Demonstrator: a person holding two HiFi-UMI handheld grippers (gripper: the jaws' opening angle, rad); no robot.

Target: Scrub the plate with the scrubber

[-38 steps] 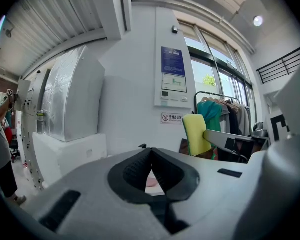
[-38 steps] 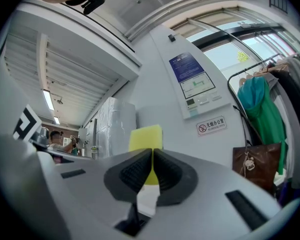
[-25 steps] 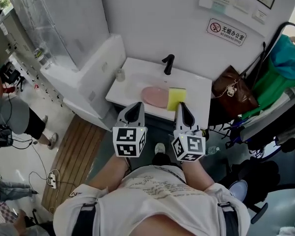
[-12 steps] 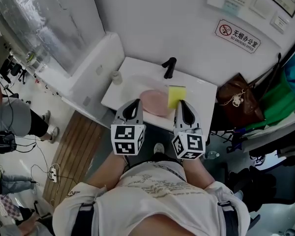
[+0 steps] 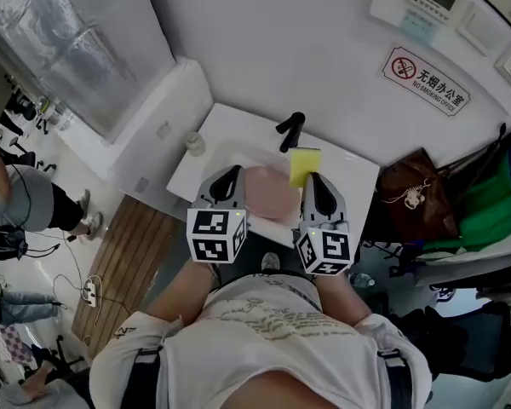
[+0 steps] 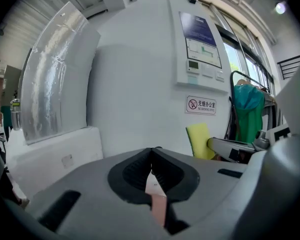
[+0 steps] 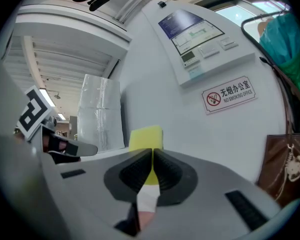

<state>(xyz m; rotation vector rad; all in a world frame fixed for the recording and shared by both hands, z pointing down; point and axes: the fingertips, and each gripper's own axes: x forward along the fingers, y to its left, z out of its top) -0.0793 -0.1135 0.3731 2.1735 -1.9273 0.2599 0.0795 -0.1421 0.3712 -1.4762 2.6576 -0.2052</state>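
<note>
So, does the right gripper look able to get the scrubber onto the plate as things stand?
Probably yes. The right gripper is shut on the yellow scrubber, the left gripper holds the pink plate right beside it, and nothing stands between them.

plate (image 5: 268,190): plain pale pink
scrubber (image 5: 304,167): bright yellow
sink (image 5: 230,139): white
tap (image 5: 291,130): black
left gripper (image 5: 232,174): grey shell, black ribbed pads, white cube with black square markers
right gripper (image 5: 315,180): same grey, black and white
sign (image 5: 426,79), far wall: white, red ring, black print
bag (image 5: 409,198), right: brown
mat (image 5: 132,258), left: brown wooden slats
</note>
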